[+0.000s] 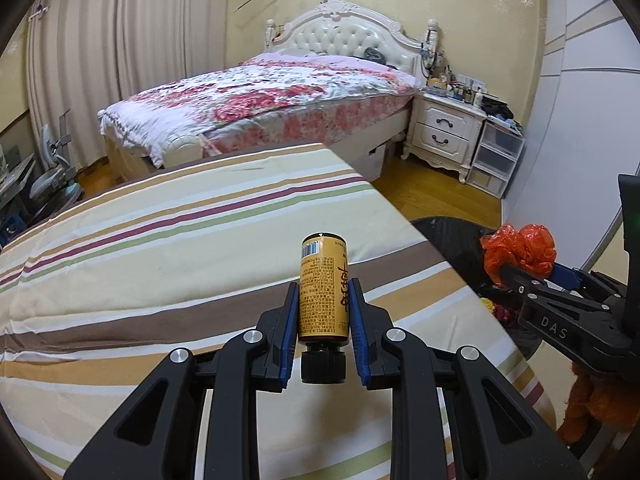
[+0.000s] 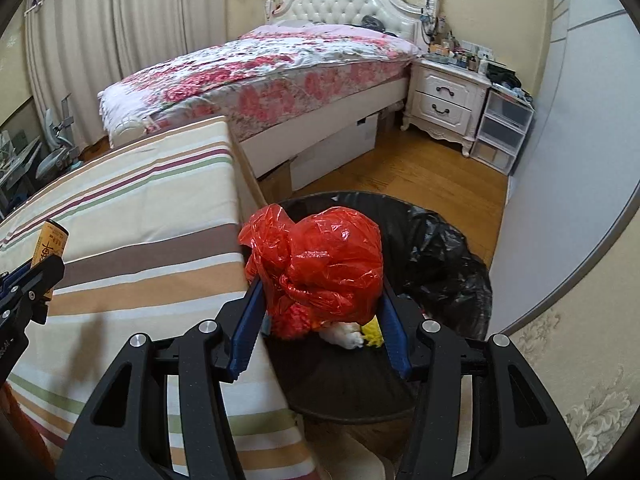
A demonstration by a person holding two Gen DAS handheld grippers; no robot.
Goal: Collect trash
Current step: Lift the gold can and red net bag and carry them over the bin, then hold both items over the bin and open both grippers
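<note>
My left gripper [image 1: 323, 292] is shut on a yellow bottle [image 1: 323, 286] with a black cap toward the camera, held over the striped tablecloth [image 1: 160, 260]. The bottle also shows in the right wrist view [image 2: 50, 246]. My right gripper [image 2: 320, 292] is shut on a crumpled red plastic bag [image 2: 320, 256], held above the black-lined trash bin [image 2: 448, 264] beside the table. The red bag also shows in the left wrist view [image 1: 520, 254]. Red, white and yellow scraps [image 2: 352, 334] lie in the bin under the bag.
The striped table's right edge [image 2: 240, 248] runs next to the bin. Behind are a floral bed [image 1: 272, 96], a white nightstand [image 1: 444, 132], plastic drawers [image 1: 496, 160], cardboard boxes under the bed [image 2: 332, 156], and wood floor [image 2: 432, 176].
</note>
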